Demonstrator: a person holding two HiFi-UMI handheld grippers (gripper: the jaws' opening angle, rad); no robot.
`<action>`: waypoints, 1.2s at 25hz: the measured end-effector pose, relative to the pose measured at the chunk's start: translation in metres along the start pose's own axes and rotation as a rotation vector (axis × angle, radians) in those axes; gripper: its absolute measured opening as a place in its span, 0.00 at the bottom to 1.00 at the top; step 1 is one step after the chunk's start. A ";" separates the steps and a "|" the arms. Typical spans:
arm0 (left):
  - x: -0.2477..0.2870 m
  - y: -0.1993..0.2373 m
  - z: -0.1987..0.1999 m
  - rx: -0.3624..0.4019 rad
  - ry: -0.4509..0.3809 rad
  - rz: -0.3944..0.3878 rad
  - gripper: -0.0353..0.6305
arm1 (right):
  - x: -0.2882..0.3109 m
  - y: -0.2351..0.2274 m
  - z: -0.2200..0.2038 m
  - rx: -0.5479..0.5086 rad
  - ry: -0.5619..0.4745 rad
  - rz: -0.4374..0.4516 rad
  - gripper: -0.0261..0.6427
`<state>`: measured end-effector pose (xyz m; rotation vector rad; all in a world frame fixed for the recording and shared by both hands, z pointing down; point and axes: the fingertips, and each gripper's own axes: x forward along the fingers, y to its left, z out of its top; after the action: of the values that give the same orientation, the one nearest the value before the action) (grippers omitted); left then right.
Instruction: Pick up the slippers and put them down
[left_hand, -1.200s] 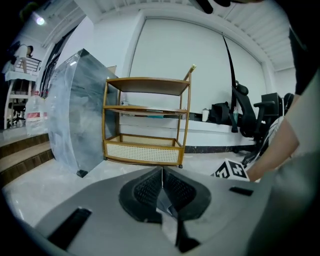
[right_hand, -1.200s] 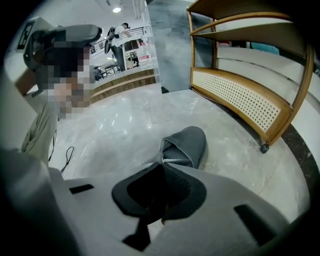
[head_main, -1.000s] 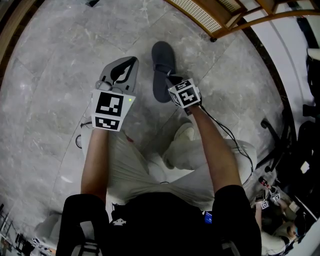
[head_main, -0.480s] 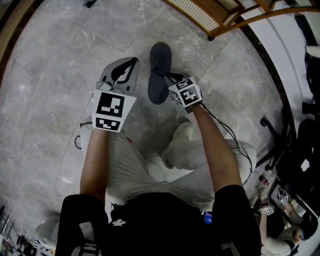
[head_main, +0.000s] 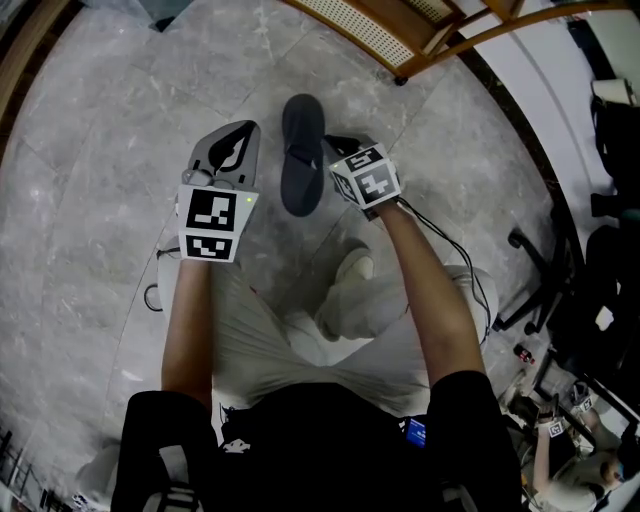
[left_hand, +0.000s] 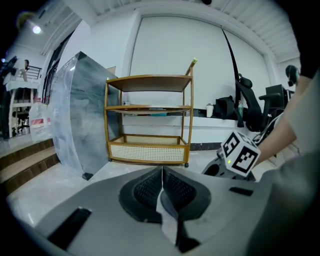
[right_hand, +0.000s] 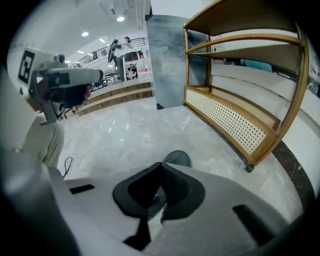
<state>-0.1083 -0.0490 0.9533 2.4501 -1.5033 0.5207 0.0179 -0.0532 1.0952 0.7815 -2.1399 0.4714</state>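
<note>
One dark grey slipper (head_main: 300, 152) hangs toe-up above the marble floor, gripped at its side by my right gripper (head_main: 328, 152). In the right gripper view the slipper (right_hand: 176, 158) pokes out past the jaws of the right gripper (right_hand: 160, 171). Those jaws have just been closing and their pads now press on it. My left gripper (head_main: 236, 150) hovers just left of the slipper, apart from it. Seen in its own view, the left gripper (left_hand: 161, 181) is shut, its pads meeting on nothing. No second slipper shows.
A wooden rack with a cane bottom shelf (head_main: 392, 38) stands ahead on castors (right_hand: 248, 168). A plastic-wrapped panel (left_hand: 80, 112) leans to its left. A cable (head_main: 154, 290) lies on the floor at my left. Chair legs (head_main: 530, 290) crowd the right side.
The right gripper has risen and drifted left in the head view, carrying the slipper with it. The left gripper has stayed where it was.
</note>
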 end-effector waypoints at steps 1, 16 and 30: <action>0.002 -0.001 0.003 -0.006 -0.004 -0.003 0.06 | -0.005 -0.004 0.005 -0.006 -0.002 -0.004 0.04; -0.007 -0.020 0.106 -0.012 -0.033 -0.009 0.06 | -0.125 -0.031 0.131 -0.007 -0.201 -0.040 0.04; -0.062 -0.028 0.275 -0.045 0.000 0.022 0.06 | -0.319 -0.044 0.244 0.128 -0.312 -0.070 0.04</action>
<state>-0.0590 -0.0858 0.6770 2.4021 -1.5270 0.4855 0.0701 -0.1032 0.6978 1.0567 -2.3761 0.4779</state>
